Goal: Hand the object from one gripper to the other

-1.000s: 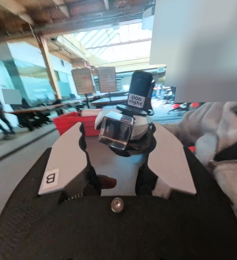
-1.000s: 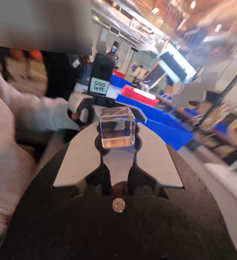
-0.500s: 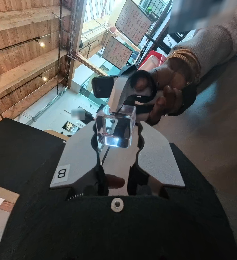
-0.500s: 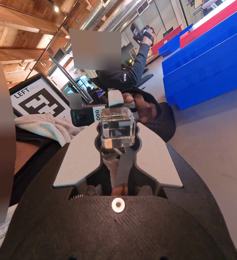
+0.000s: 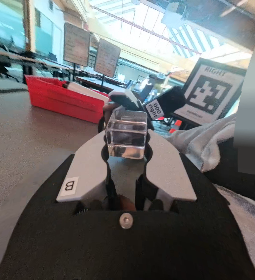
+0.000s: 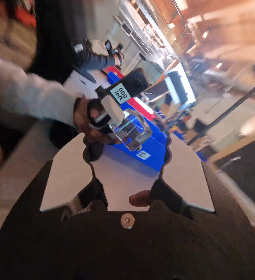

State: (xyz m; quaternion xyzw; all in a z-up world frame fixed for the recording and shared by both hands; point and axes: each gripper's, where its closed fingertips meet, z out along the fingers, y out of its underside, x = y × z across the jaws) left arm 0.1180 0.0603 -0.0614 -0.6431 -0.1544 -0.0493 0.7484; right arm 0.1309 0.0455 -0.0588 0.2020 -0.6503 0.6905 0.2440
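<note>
Possession of the clear cube (image 5: 126, 134) sits with my left gripper (image 5: 125, 145), whose grey fingers (image 5: 90, 165) press against two opposite faces near their tips, in the air above the grey tabletop (image 5: 25, 136). My right gripper (image 6: 126, 150) has its jaws spread wide and empty, and in its own view the cube (image 6: 131, 130) hangs beyond its fingertips, touching neither finger. I judge the transfer done, with only the separation of the two tools left. Risks noted: the cube is smooth and glossy and is caught close to the tips, so a jolt or a slackened squeeze could let it slide out and drop to the table. The right wrist view is blurred, so I cannot judge clearance well; an open right finger (image 6: 182, 174) could clip the cube. A red bin (image 5: 60, 97) stands well behind, clear of the work.
</note>
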